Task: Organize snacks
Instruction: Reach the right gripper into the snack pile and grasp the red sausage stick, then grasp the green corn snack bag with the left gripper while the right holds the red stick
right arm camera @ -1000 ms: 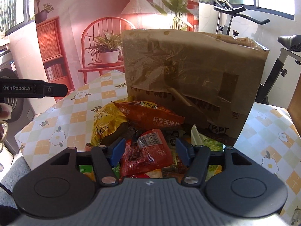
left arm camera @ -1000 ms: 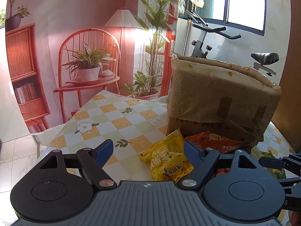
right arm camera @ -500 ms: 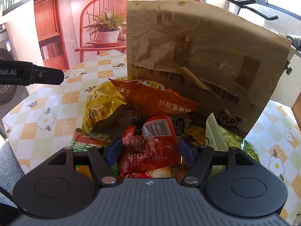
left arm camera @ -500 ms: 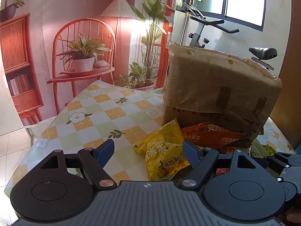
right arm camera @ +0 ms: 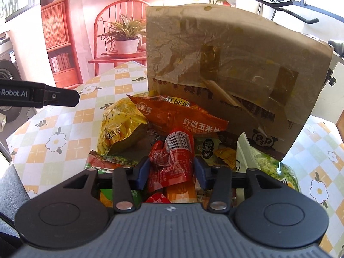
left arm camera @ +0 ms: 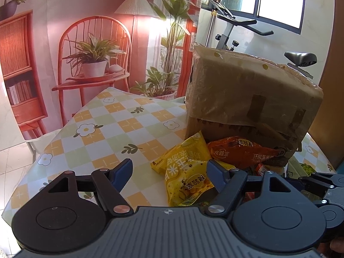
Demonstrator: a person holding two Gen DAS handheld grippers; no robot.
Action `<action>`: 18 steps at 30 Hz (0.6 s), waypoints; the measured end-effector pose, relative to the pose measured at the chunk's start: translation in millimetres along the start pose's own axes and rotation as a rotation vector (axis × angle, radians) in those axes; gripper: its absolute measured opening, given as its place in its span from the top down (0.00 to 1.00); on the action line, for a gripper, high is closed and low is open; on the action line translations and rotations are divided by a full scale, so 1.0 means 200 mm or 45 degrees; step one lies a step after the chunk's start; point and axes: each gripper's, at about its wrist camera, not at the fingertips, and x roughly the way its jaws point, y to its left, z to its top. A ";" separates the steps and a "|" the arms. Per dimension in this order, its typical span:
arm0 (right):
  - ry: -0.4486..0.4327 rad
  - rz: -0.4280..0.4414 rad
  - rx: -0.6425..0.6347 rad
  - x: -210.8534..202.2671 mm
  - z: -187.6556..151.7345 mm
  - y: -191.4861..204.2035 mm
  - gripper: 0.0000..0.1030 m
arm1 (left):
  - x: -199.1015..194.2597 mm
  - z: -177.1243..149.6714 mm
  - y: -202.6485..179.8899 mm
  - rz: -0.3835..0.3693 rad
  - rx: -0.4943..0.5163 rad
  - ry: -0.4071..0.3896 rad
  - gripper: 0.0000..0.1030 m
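Right gripper [right arm camera: 172, 169]: jaws closing, blue pads at both sides of a crinkled red snack packet [right arm camera: 172, 161], barcode label up, atop the snack pile in front of the taped cardboard box [right arm camera: 232, 68]. Left gripper [left arm camera: 169, 172]: jaws wide, closing slightly, gripping nothing; yellow speckled packet [left arm camera: 187, 172] between them, left of the box.
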 end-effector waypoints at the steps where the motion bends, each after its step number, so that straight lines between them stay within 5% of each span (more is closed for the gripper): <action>1: -0.011 -0.002 0.001 -0.01 0.00 0.00 0.62 | 0.00 0.00 0.00 -0.001 -0.001 0.003 0.26; 8: -0.095 0.003 0.030 -0.08 0.03 -0.03 0.75 | 0.02 -0.01 0.01 -0.032 -0.011 0.042 0.31; 18: -0.184 0.025 0.041 -0.19 0.03 -0.04 0.77 | 0.06 -0.07 -0.03 -0.090 -0.020 0.118 0.34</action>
